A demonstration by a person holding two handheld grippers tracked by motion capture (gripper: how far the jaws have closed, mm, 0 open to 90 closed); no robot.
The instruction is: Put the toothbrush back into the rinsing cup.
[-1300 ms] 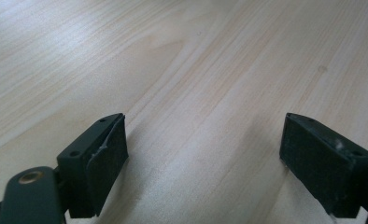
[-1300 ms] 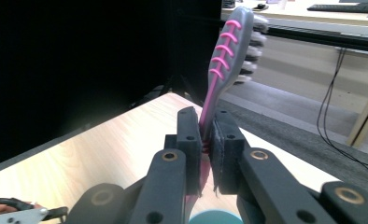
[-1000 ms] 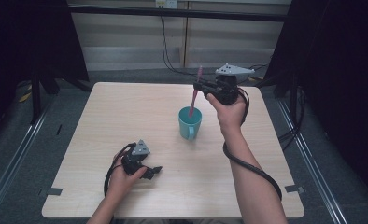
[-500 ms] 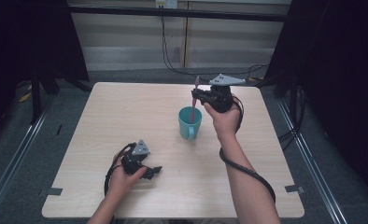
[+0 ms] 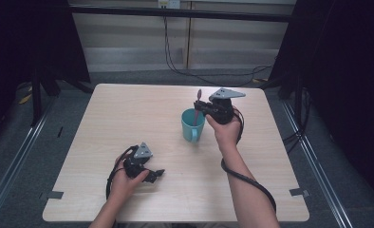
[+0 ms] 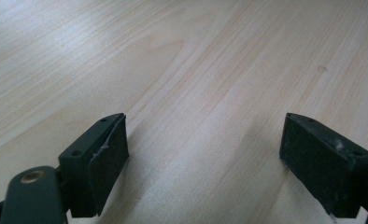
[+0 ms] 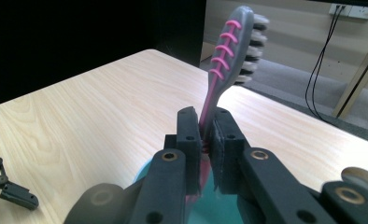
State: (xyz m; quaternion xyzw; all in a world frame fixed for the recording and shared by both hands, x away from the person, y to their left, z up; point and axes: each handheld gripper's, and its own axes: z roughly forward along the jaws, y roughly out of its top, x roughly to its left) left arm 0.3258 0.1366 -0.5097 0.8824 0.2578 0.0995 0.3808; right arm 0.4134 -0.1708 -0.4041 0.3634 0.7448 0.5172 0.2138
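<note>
Right claw (image 5: 200, 108) is clamped tight on a toothbrush (image 7: 229, 56), its two black jaws pressed flat against the pink handle just below the neck, as the right gripper view shows plainly. That brush stands nearly upright, tilted a little, with its grey and pink head and bristles above the jaws and its lower handle running down into a teal mug (image 5: 193, 125). From the high view the mug sits on the counter (image 5: 128, 118) a little right of the middle, handle turned toward the person, and the right claw is held just over its rim from the far right side, the grey plate on top of it facing up. Whether the handle's end touches the bottom of the mug cannot be told, since the jaws and the mug's wall hide it. In the right gripper view the mug shows as a patch of teal under the jaws (image 7: 229, 207). Left claw (image 5: 156, 175) rests low on the near left part of the counter, well apart from the mug, in the person's left hand (image 5: 123, 178). Its jaws stand wide apart with nothing between them; the left gripper view shows bare pale wood (image 6: 196, 93) in the gap. A black cable loops from each gripper along the person's forearm toward the near edge.
</note>
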